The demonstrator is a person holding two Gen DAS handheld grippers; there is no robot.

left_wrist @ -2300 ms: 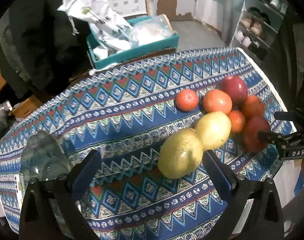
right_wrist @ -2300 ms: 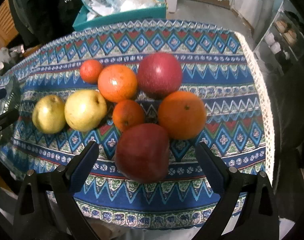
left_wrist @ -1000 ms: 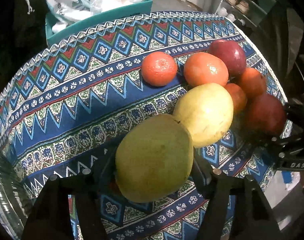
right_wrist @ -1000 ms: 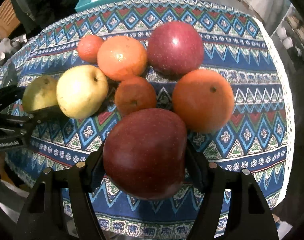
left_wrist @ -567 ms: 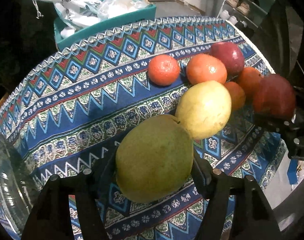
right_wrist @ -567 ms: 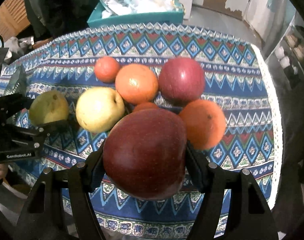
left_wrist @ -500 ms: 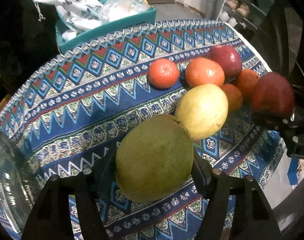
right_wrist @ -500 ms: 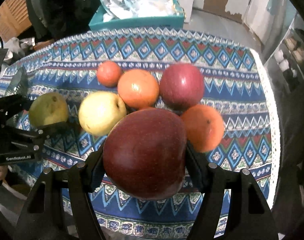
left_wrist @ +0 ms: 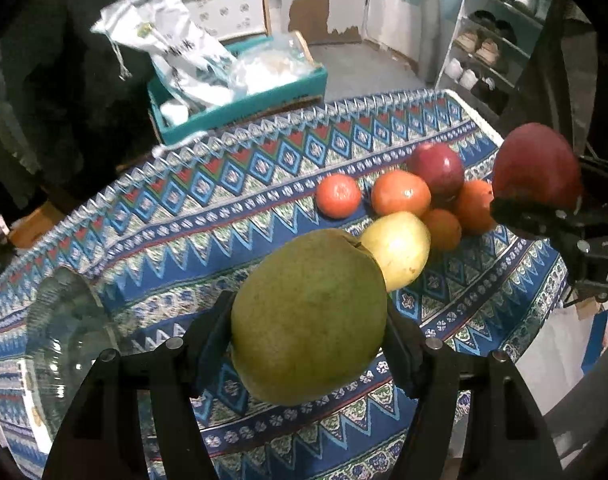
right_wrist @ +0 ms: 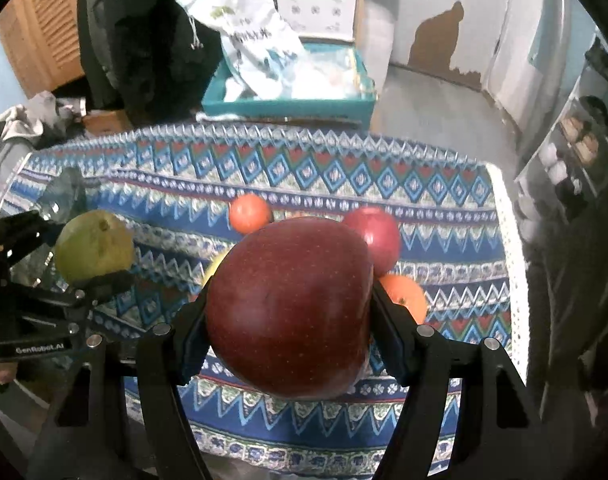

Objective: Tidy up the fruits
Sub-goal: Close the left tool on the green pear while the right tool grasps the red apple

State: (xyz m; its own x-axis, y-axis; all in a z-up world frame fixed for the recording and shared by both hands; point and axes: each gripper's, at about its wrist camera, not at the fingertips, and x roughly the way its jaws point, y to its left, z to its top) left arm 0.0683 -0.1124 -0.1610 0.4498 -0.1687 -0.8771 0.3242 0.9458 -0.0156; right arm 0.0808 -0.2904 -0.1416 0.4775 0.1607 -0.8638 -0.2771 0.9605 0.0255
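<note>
My left gripper (left_wrist: pixel 310 320) is shut on a green pear (left_wrist: pixel 308 316) and holds it above the patterned tablecloth (left_wrist: pixel 183 216). In the right wrist view my right gripper (right_wrist: pixel 287 312) is shut on a dark red apple (right_wrist: pixel 287 308), also lifted off the cloth. That apple (left_wrist: pixel 536 166) shows at the right edge of the left wrist view, and the green pear (right_wrist: pixel 93 246) at the left of the right wrist view. On the cloth lie a yellow pear (left_wrist: pixel 400 248), a second red apple (left_wrist: pixel 438 170) and several oranges (left_wrist: pixel 400 194). A clear glass bowl (left_wrist: pixel 63 336) stands at the near left.
A teal box (left_wrist: pixel 239 108) with white plastic bags (left_wrist: pixel 175 52) stands beyond the table's far edge. A shoe rack (left_wrist: pixel 492 40) is at the back right. A dark garment hangs at the back left. The cloth's white fringed edge (right_wrist: pixel 512 240) marks the table's right side.
Both grippers closed on their fruit and then rose: the green pear and the dark red apple are lifted off the cloth, and the table looks farther below in both views.
</note>
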